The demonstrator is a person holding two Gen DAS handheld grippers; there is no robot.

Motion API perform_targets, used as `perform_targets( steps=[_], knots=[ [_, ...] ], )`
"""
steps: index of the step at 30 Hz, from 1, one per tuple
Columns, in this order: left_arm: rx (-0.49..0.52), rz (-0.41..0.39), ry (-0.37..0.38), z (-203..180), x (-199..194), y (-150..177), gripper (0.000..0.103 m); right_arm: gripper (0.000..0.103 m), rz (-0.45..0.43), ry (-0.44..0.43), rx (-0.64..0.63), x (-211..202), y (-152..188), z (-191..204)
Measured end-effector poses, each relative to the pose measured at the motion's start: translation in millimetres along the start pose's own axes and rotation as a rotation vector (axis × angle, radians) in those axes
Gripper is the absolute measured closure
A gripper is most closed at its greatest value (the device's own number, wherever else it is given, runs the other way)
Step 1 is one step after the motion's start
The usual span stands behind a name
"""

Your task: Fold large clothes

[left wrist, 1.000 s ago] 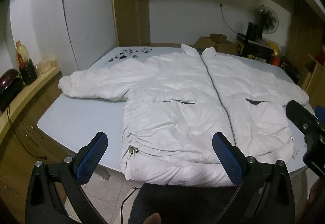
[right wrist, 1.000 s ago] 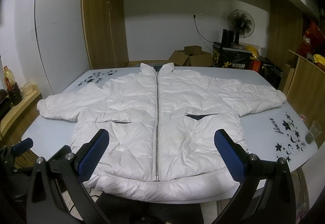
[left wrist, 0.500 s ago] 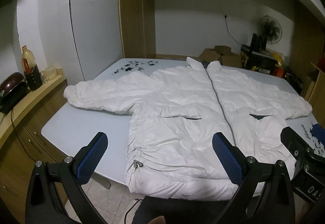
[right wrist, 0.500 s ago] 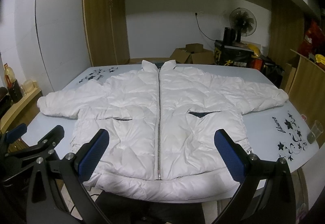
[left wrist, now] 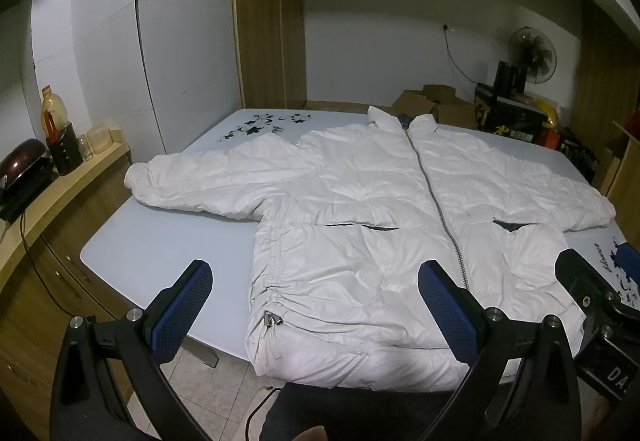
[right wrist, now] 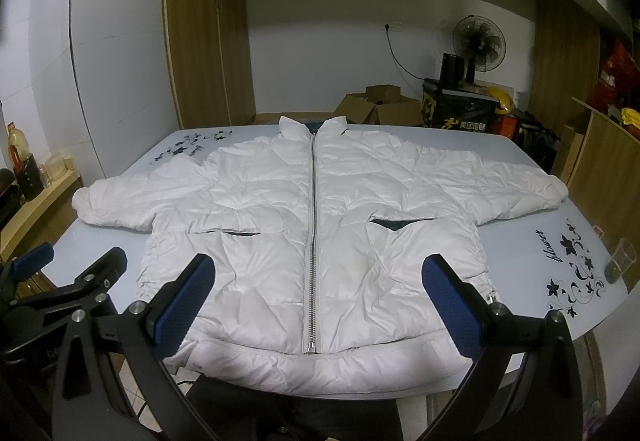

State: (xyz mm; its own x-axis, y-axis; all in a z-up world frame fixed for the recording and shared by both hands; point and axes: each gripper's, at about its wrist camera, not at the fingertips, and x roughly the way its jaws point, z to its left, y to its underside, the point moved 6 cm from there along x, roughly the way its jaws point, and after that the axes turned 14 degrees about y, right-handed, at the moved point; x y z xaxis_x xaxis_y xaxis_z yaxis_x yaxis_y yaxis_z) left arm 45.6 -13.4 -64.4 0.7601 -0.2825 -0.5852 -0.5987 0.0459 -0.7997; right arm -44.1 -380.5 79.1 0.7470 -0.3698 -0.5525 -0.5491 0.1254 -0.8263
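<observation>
White puffer jacket, zipped shut, spread flat and front-up on pale blue counter, both sleeves stretched outward, collar at far edge, hem overhanging near edge. Zipper down centre line; two slanted pocket openings at mid-body. Left claw held above near-left corner of counter, jaws wide apart, nothing between blue pads, no contact with fabric. Right claw held above hem, centred on zipper pull, jaws likewise spread and unloaded. Black floral print on counter at near right and far left. Clear cup near right edge, apart from sleeve. Cardboard boxes and fan behind counter; bottle on side shelf at left.
</observation>
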Motion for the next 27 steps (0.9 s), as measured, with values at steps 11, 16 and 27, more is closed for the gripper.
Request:
perform_targets(
  steps=[11, 16, 27],
  knots=[
    [-0.002, 0.001, 0.001, 1.1, 0.6, -0.3, 0.000, 0.000, -0.001, 0.002, 0.001, 0.4, -0.6, 0.6],
    [-0.002, 0.000, -0.001, 1.1, 0.5, -0.1, 0.000, 0.000, -0.003, 0.002, 0.001, 0.3, -0.8, 0.8],
    [-0.005, 0.003, 0.004, 1.0, 0.6, 0.0, 0.000, 0.000, -0.004, 0.001, -0.001, -0.9, -0.8, 0.6]
  ],
)
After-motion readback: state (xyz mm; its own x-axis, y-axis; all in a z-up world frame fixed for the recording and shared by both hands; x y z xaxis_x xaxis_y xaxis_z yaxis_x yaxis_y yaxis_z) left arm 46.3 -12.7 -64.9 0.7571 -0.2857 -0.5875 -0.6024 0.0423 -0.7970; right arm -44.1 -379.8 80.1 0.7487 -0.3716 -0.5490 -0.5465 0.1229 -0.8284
